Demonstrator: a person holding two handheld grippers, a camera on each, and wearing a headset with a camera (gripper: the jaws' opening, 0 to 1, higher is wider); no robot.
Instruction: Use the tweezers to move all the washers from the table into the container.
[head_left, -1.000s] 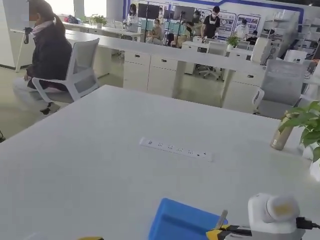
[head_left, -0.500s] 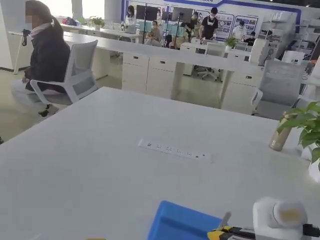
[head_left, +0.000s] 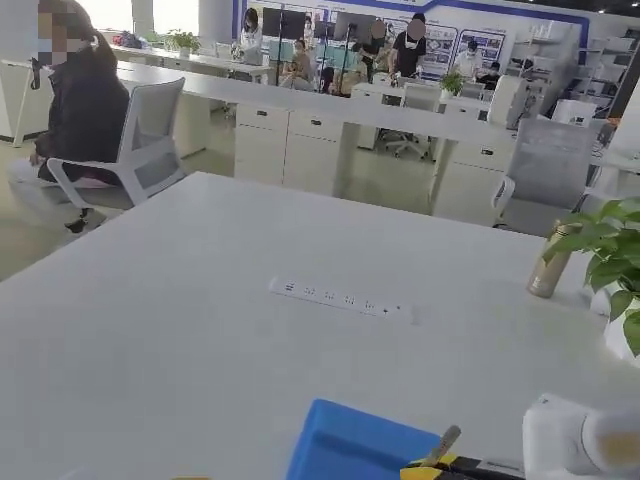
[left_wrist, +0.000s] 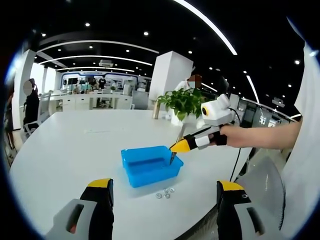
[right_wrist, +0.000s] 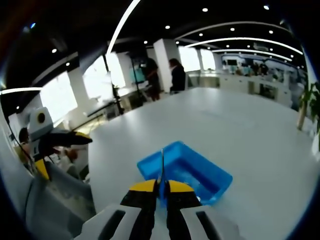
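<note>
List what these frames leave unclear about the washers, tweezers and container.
Left gripper view: the washers are too small to count.
Left gripper view: the tweezers tip is too small to show whether it holds a washer.
Head view: the container is cut off by the bottom edge.

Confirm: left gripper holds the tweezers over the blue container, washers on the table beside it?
Wrong gripper. The right gripper holds the tweezers over the blue container, as the right gripper view shows; the left gripper is open and empty. The washers do lie on the table beside it.
</note>
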